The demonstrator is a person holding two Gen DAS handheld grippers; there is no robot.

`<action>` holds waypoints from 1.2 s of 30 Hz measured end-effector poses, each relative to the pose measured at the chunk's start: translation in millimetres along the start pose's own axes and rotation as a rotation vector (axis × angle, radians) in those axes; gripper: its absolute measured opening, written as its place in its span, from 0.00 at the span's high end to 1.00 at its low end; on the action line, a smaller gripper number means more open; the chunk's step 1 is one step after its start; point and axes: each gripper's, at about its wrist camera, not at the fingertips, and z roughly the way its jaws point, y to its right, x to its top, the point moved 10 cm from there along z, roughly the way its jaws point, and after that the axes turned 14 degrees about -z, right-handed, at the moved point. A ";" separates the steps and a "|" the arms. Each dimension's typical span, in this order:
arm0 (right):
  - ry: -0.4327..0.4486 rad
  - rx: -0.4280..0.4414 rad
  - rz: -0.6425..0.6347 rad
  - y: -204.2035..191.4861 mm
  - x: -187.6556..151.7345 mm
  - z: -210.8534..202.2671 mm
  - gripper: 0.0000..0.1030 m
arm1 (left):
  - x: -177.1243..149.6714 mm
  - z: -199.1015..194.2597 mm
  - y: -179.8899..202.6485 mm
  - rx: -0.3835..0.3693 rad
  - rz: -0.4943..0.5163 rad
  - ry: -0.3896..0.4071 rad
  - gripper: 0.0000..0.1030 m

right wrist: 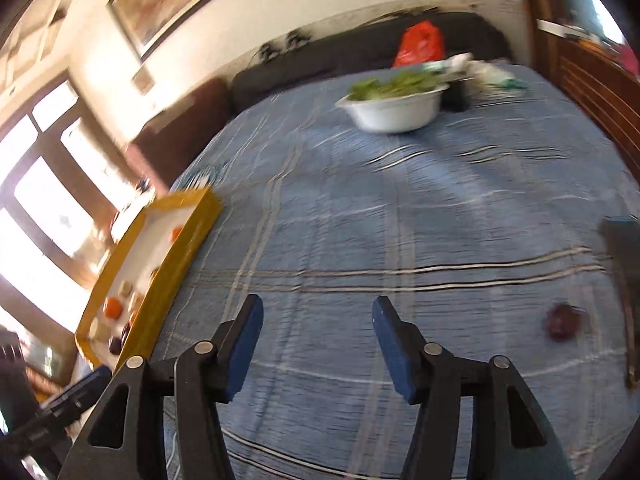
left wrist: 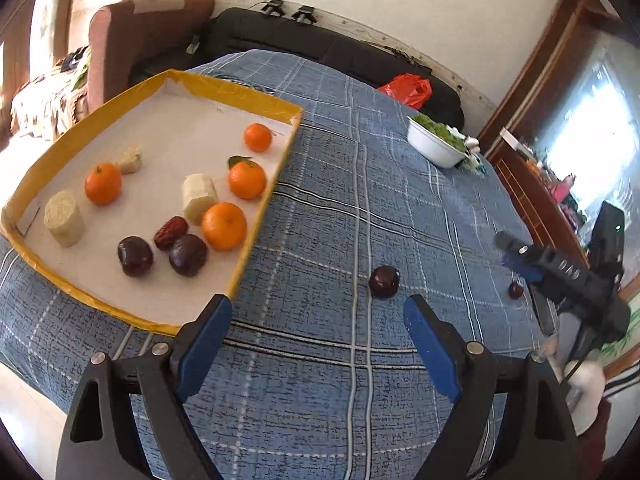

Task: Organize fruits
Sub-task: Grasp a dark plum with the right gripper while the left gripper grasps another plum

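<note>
Fruits: round glossy orange tangerines (left wrist: pixel 224 226), dark plums (left wrist: pixel 135 257) in yellow-rimmed cardboard tray (left wrist: pixel 72 128).
Loose: dark round plum (left wrist: pixel 384 282) on blue plaid tablecloth (left wrist: pixel 340 208).
Left gripper (left wrist: pixel 318 330): spread, empty.
Right gripper (right wrist: pixel 318 340): spread, empty.

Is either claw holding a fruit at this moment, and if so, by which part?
Nothing is held. The left claw stands open over bare cloth, short of the dark plum. The right claw is open too, with nothing between its pads.
</note>
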 end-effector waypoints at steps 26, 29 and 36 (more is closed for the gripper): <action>-0.053 -0.337 0.167 139.6 -41.5 -6.4 0.70 | -35.5 45.2 38.6 0.039 0.158 -0.083 0.16; -0.024 -0.297 0.167 131.0 -38.8 -7.2 0.70 | -34.1 50.9 43.9 0.035 0.174 -0.089 0.16; 0.003 -0.121 0.120 83.7 -34.2 2.0 0.70 | -20.1 79.2 45.5 0.067 0.199 -0.122 0.16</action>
